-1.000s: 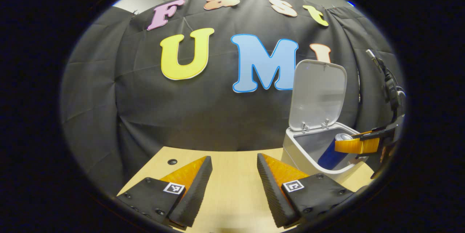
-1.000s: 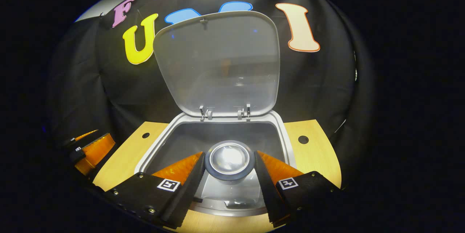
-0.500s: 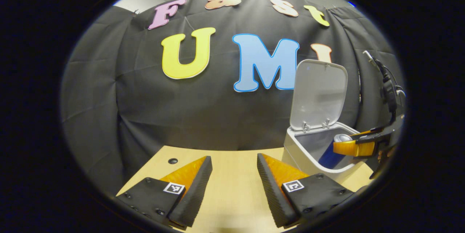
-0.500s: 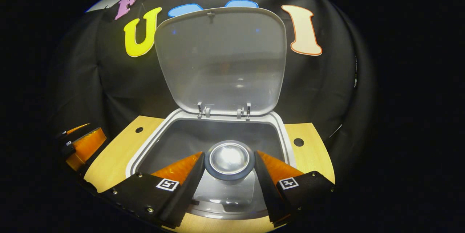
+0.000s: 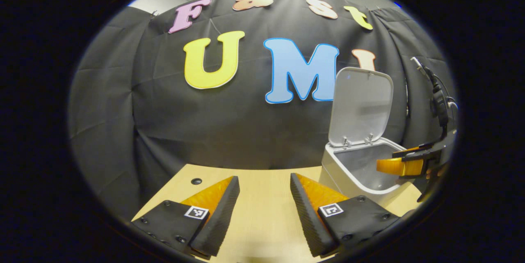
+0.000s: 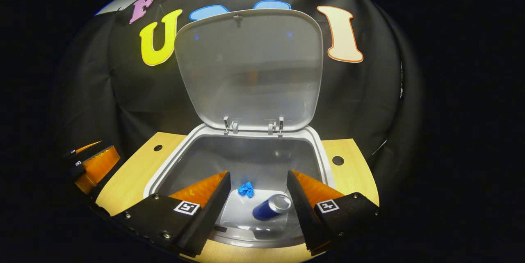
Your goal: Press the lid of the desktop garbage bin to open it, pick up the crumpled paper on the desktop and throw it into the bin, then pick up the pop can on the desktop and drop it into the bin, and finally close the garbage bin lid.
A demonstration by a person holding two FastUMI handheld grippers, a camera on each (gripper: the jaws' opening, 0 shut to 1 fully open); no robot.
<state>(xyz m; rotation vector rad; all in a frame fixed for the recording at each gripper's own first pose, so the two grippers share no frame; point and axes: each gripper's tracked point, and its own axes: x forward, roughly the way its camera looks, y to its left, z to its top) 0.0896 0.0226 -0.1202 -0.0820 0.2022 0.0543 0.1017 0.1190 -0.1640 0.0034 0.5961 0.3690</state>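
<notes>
Now the can (image 6: 271, 207) and paper (image 6: 246, 189) lie in the bin (image 6: 324, 154), so the upright lid (image 6: 250, 70), hinged at 12 o'clock from the spread, empty right gripper (image 6: 257, 201), is nearer it than the spread left gripper (image 5: 264, 201).

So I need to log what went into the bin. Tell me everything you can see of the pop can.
The pop can is a blue metal cylinder with a bare silver end. It lies on its side at the bottom of the open white bin, silver end pointing up and to the right in the right gripper view. A crumpled blue paper sits just beyond it, apart from it. The right gripper hangs open above it, touching nothing.
</notes>
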